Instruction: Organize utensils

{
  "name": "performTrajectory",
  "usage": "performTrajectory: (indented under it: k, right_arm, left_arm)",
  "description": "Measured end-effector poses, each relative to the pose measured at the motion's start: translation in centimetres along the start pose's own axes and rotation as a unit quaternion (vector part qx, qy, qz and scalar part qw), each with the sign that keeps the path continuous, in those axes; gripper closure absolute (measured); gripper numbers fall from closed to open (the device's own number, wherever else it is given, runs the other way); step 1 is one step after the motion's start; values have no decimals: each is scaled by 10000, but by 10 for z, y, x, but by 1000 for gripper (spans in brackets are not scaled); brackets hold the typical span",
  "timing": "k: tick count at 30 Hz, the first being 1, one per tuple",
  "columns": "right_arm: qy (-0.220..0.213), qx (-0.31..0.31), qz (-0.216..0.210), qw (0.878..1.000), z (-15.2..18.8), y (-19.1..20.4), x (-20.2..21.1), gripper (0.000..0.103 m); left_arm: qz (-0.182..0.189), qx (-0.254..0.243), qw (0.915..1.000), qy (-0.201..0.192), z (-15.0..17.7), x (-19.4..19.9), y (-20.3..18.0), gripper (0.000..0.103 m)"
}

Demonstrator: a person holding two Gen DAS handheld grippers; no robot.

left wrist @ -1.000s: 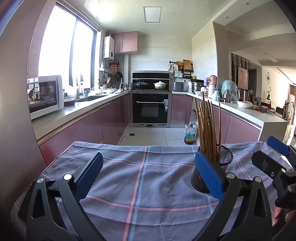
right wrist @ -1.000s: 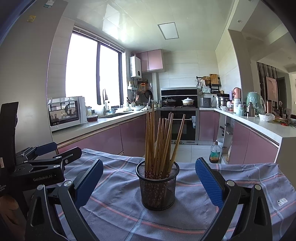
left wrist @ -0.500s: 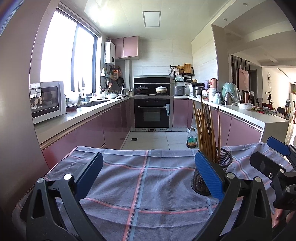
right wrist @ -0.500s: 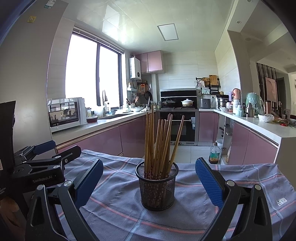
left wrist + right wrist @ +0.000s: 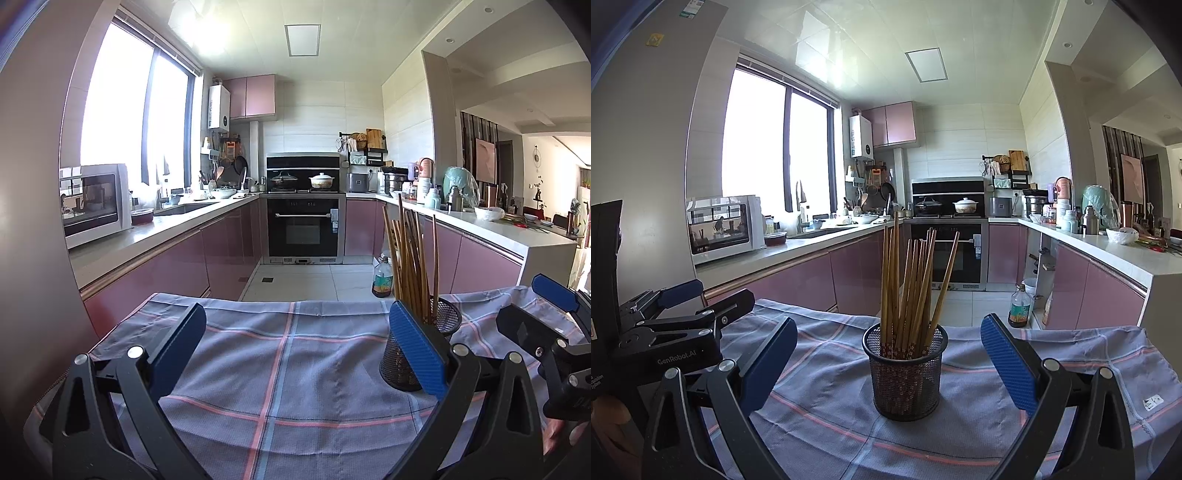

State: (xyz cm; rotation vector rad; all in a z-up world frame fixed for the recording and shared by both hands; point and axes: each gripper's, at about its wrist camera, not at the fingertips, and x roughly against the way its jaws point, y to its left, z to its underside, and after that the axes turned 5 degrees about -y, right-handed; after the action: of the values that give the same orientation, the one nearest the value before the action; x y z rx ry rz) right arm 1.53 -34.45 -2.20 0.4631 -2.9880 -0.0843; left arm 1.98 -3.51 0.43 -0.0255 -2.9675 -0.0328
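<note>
Fingers [image 5: 1008,360] spread wide around chopstick holder [image 5: 905,373]

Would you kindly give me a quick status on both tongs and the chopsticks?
Left tongs open, empty. Right tongs open, facing the mesh holder. Chopsticks upright inside it. Nothing in the way on the cloth.

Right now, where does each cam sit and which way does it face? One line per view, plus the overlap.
Left wrist: on the left gripper, facing the kitchen over the plaid cloth; its open fingers frame bare cloth, right gripper at right edge.
Right wrist: on the right gripper, centred on the mesh holder of chopsticks; left gripper at left.
Shared: holder, chopsticks, cloth, oven.
</note>
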Motion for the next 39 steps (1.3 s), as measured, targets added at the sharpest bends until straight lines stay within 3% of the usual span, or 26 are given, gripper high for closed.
performTrajectory:
  k: [39]
  right_arm:
    - [-39, -14, 12, 10000, 0, 3, 1, 7]
  left_arm:
    - [5, 5, 10000, 14, 0, 3, -2, 5]
